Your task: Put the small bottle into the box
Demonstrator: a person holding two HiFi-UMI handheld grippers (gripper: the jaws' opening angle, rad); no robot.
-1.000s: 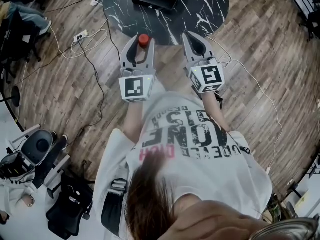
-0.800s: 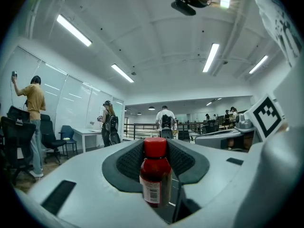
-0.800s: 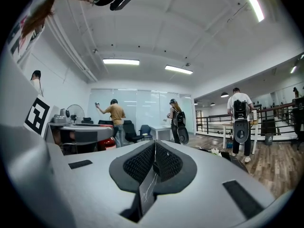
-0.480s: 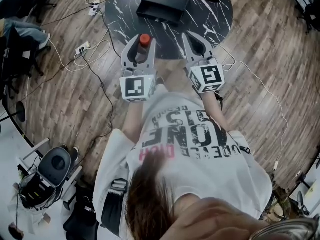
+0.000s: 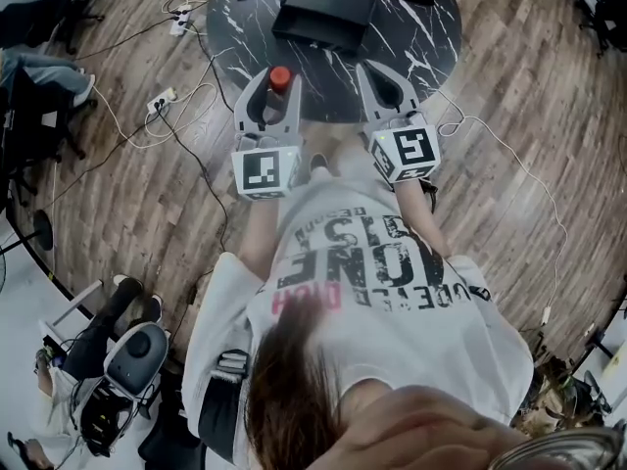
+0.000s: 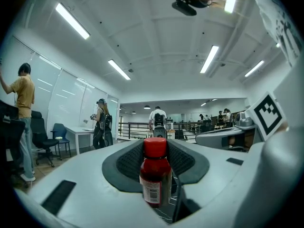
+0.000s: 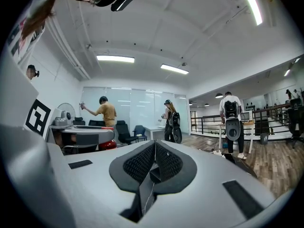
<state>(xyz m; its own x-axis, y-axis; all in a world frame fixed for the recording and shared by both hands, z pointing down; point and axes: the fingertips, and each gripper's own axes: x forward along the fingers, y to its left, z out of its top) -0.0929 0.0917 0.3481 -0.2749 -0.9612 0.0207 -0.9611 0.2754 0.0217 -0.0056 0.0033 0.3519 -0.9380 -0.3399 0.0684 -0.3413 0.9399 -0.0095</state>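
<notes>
While left tongs [image 5: 273, 88] clamp one small bottle [image 5: 280, 75] | right tongs [image 5: 380, 78] closed, empty | one box [image 5: 325, 20]

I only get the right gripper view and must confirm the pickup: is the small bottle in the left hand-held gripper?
Observer: Yes. The left gripper view shows the small bottle upright, clamped in the jaws of the left hand-held gripper.
Operator: Where is the box?
Observer: The head view shows a black box on the dark marble table, ahead of the bottle.
Operator: Is the bottle over the table?
Observer: From above, the bottle shows against the table's near edge, short of the box.
</notes>
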